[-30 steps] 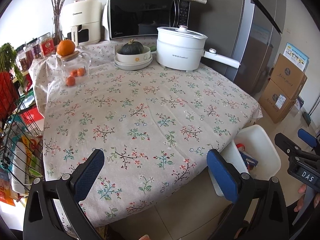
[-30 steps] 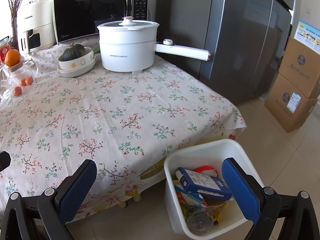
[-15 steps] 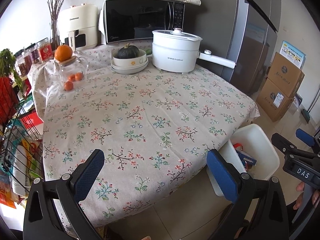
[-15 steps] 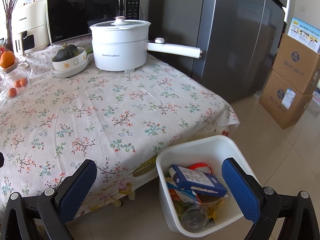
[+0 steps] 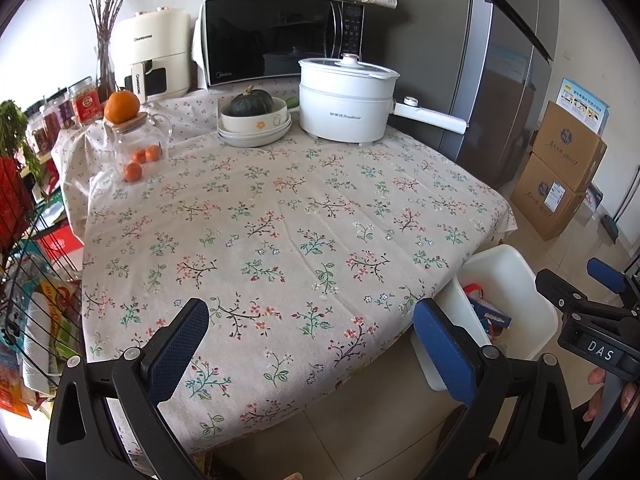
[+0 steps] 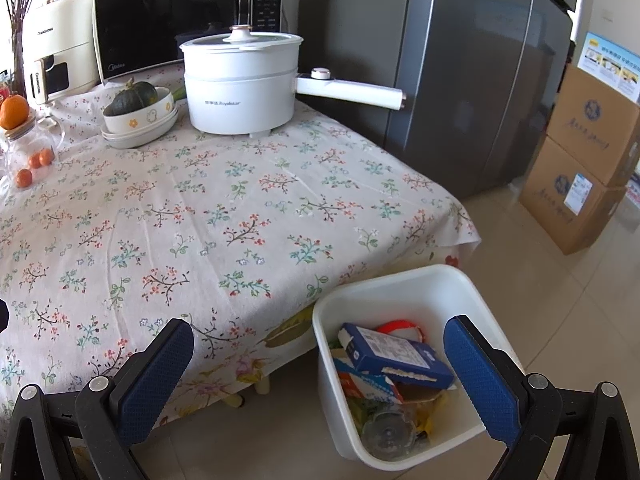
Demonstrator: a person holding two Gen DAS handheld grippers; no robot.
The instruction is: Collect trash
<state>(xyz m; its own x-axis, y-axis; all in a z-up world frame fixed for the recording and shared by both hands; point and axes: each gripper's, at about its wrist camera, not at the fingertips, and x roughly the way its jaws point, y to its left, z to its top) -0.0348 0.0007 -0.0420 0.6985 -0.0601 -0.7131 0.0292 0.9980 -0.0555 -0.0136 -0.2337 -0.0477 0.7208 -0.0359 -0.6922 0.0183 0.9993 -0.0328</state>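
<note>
Change: both cameras sit farther back from the desk [image 5: 304,216] than a second ago; more of the floral cloth and floor shows, and the white pot [image 5: 346,100] looks smaller and farther off.
Left hand-held gripper [image 5: 308,344]: jaws spread wide, nothing between the blue pads, hanging over the near desk edge.
Right hand-held gripper [image 6: 320,364]: equally wide open and empty, poised above the near rim of the bin.
Trash: a blue carton [image 6: 394,356], a red-and-white piece and a clear crumpled item lie inside the white bin [image 6: 404,284], which stands on the floor just beside the desk corner.
Desk top: only kitchenware and fruit at the far end; no loose litter visible on the cloth.
Meaning: the retreat with empty jaws suggests collecting is finished, or nearly so.
</note>
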